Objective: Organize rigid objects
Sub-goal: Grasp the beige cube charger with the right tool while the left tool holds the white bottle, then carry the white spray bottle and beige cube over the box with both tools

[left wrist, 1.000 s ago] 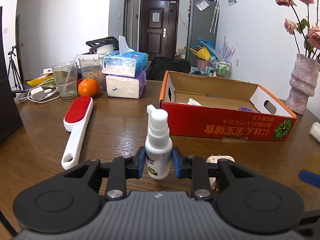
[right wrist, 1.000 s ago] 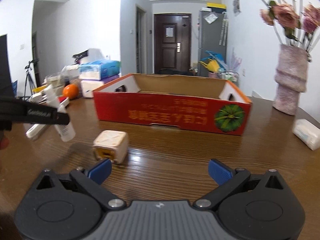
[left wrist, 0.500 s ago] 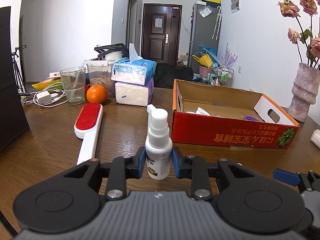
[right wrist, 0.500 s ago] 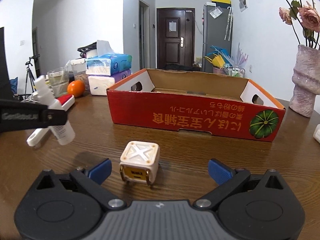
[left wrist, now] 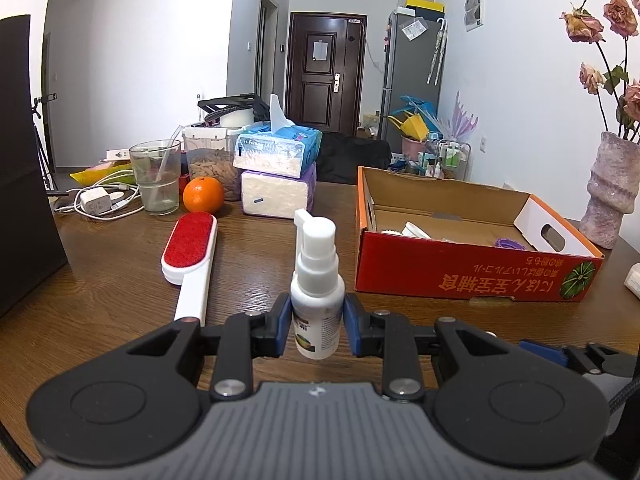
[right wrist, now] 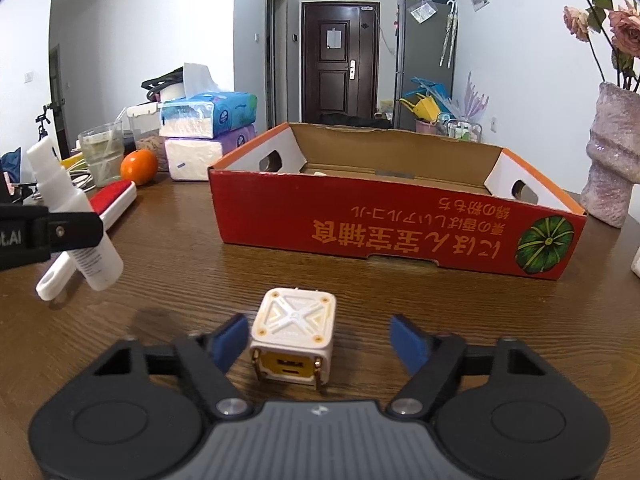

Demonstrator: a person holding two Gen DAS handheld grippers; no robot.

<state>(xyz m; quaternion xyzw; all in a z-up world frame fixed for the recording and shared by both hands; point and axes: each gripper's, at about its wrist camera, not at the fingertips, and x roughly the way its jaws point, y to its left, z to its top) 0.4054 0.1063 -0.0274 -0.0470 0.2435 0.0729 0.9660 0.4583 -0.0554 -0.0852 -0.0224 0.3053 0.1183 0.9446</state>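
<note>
A dark wooden surface (right wrist: 400, 320) in a lived-in flat carries a red cardboard box (right wrist: 392, 224) with its top open, and off to the left a lint brush (left wrist: 192, 248), an orange (left wrist: 203, 195), a glass (left wrist: 155, 176) and stacked tissue packs (left wrist: 278, 172). The left tongs (left wrist: 317, 322) are closed on a white spray bottle (left wrist: 318, 292), clamped at the body below the pump head and, seen from the right-hand camera, lifted clear of the wood and tilted. The right tongs (right wrist: 320, 340) are spread wide and hold nothing; a small cream cube charger (right wrist: 294, 334) sits on the wood between the two blue pads, noticeably nearer the left pad than the right, neither pad touching it as far as I can tell. The likely trouble lies in that offset: if the tongs close as they stand, the near pad should meet the cube first and push or twist it along the smooth wood before the far pad arrives, leaving a corner grip that could slip. The prongs under its front edge seem to prop it up, so it may also rock. For the bottle, the round, slick body could swivel in the pads when carried toward the box, and its tilt risks catching the box's near wall.
</note>
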